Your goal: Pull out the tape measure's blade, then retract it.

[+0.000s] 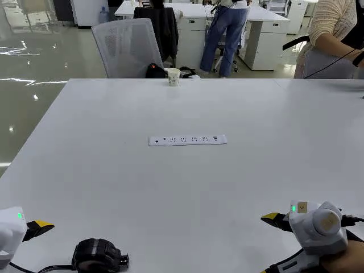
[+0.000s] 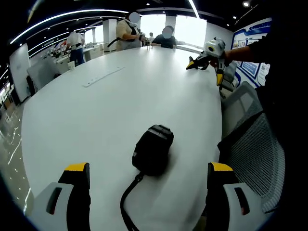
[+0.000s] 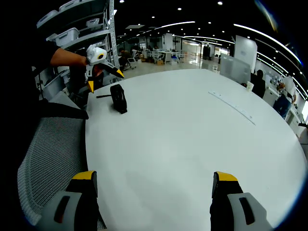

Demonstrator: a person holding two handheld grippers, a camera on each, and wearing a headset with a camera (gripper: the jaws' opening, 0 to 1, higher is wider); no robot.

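Black and rubbery, the rounded tape measure [image 1: 98,255] lies near the front edge of the smooth white table [image 1: 227,187]. The head view's border cuts off its lower part, and we cannot make out its blade or hook. A dark cord trails from it toward the left gripper [image 2: 148,168], whose yellow-tipped jaws are spread wide and empty, with the case just ahead between them, untouched. The right gripper [image 3: 155,176], well apart, gapes equally wide over bare tabletop, gripping nothing. A flat white power strip [image 1: 187,140] lies mid-table
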